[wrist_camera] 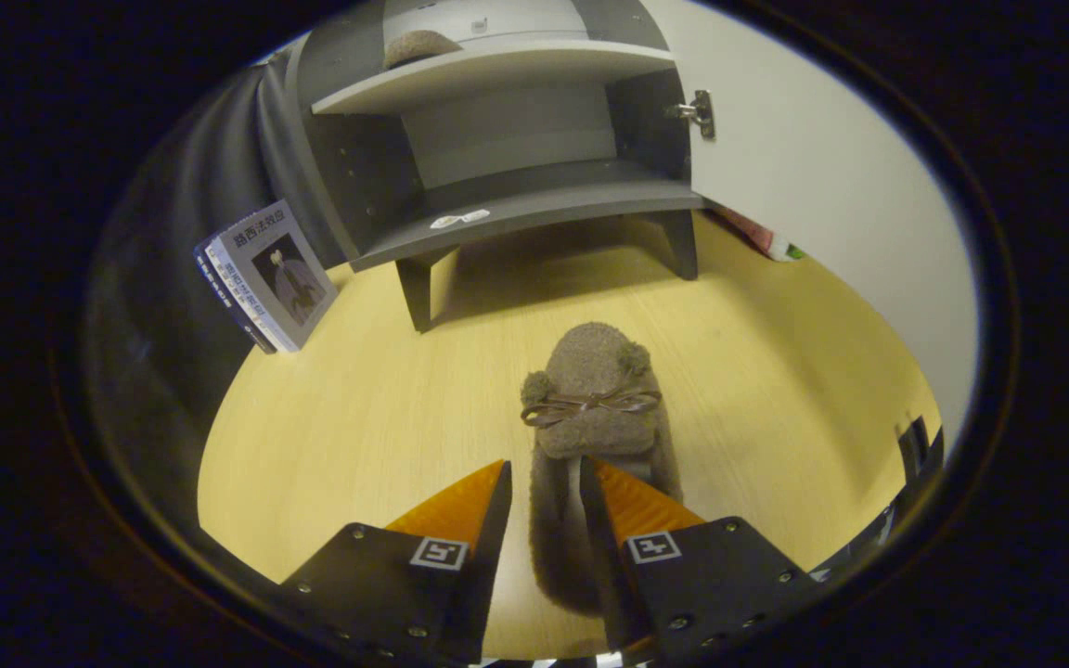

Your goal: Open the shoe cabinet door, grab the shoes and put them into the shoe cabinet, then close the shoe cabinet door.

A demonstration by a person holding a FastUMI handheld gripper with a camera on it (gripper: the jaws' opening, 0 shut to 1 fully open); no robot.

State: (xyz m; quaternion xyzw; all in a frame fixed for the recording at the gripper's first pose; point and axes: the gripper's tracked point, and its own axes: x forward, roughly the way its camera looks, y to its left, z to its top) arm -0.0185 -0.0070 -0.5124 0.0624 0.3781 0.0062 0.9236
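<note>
Seen low in the frame: the claw (544, 482), fingers parted around the heel end of a fuzzy brown slipper (595, 390) lying on the pale wood tabletop (358, 427). Left finger (474, 506) stood clear of the slipper's side, with bare tabletop showing in the gap; right finger (623, 501) lay over the slipper's opening, apparently inside it. Not clenched on the shoe; whether the right finger actually touched the fabric could not be told. Toe of the slipper pointed toward the middle of the frame, dressed with a thin brown ribbon bow (590, 405) and two small pompoms.

Beyond it, at upper centre: the grey shoe cabinet (516, 199) on short legs, open, its white door (822, 186) swung wide along the right of the frame and carried on a metal hinge (697, 111). Lower shelf held only a small white sticker (460, 219) near its front edge. On the upper shelf, at the top of the frame, part of a second brown slipper (418, 46), well apart from the one by the claw.

At centre left: a stack of books (265, 278) leaning against the dark booth wall, just beside the cabinet's left leg. Under the door's lower edge, at right: a small reddish and green object (766, 239), too blurred to identify.
</note>
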